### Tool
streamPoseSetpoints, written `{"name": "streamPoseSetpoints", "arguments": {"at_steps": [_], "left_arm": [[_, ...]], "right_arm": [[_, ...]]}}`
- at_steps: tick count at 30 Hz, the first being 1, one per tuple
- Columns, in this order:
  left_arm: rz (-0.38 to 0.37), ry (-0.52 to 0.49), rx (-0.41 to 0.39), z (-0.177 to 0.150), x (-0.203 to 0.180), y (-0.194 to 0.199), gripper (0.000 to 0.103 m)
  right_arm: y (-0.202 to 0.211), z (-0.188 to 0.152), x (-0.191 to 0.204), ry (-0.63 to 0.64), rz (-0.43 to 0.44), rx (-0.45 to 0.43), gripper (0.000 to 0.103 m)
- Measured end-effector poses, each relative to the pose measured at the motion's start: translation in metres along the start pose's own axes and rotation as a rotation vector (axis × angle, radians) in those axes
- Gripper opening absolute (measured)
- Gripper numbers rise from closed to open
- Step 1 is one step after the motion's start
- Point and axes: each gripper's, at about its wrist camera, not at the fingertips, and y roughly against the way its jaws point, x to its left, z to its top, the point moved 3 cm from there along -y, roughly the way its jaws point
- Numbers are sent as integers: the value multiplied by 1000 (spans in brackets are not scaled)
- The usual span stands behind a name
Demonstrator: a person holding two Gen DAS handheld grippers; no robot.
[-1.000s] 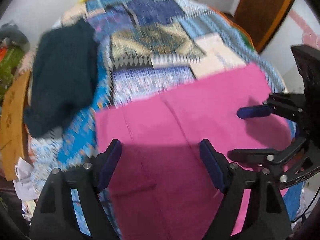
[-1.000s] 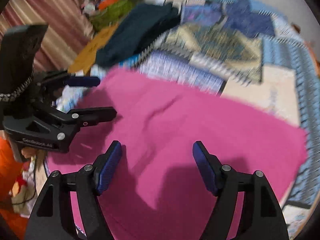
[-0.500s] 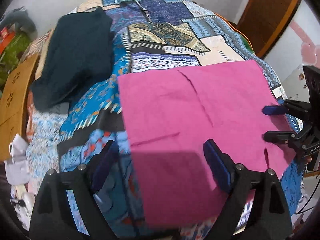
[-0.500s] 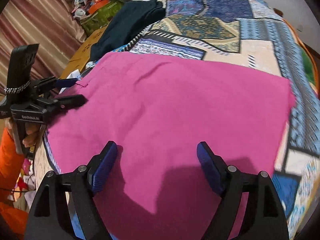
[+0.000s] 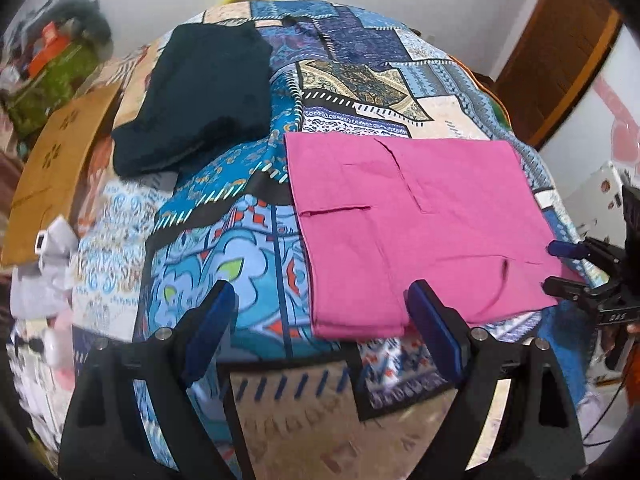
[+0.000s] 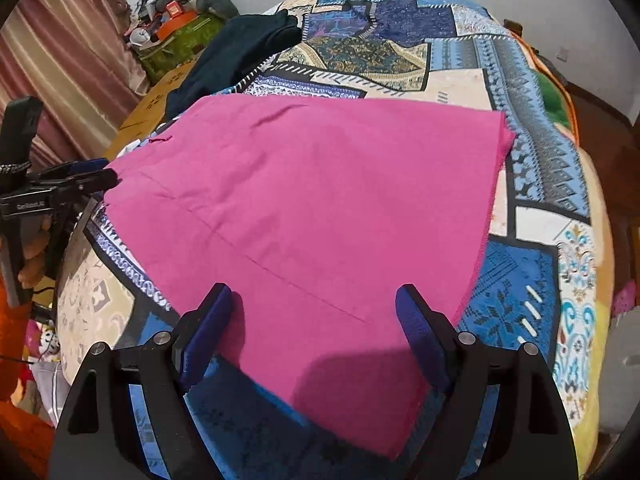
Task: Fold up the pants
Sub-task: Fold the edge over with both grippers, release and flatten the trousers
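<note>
The pink pants [image 5: 416, 224] lie flat, folded into a rectangle, on the patchwork bedspread [image 5: 224, 256]; they also show in the right wrist view [image 6: 312, 208]. My left gripper [image 5: 320, 320] is open and empty, hovering off the pants' near left corner. It also shows at the left of the right wrist view [image 6: 92, 176], beside the pants' edge. My right gripper [image 6: 312, 320] is open and empty above the pants' near edge. It also shows at the right of the left wrist view [image 5: 560, 264], its jaws apart at the pants' right corner.
A dark folded garment [image 5: 200, 96] lies on the bed's far left. A brown cardboard box [image 5: 52, 168] and clutter [image 6: 176, 28] stand beside the bed on the left. A wooden door [image 5: 556, 48] is at the far right.
Both grippers have drawn back from over the pants toward the bed's near edge. The pants now lie farther from both cameras. Both grippers stay open.
</note>
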Motion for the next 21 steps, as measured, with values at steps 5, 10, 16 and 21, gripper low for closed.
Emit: {"name": "streamPoseSetpoints", "arguments": {"at_steps": [5,10,16,21], "left_arm": [[-9,55,-59,0,-2,30,89],[-52,79,-43,-10,-13,29,89],[-116,69,31,-30,-32,13,88],[-163,53,44,-29,-44,6,88]], "right_arm": [[23,24,13,2,-1,-131,81],[20,44,32,2,14,-217,81],[-25,36,43,36,-22,-124,81],[-28,23,43,29,37,-84,81]]}}
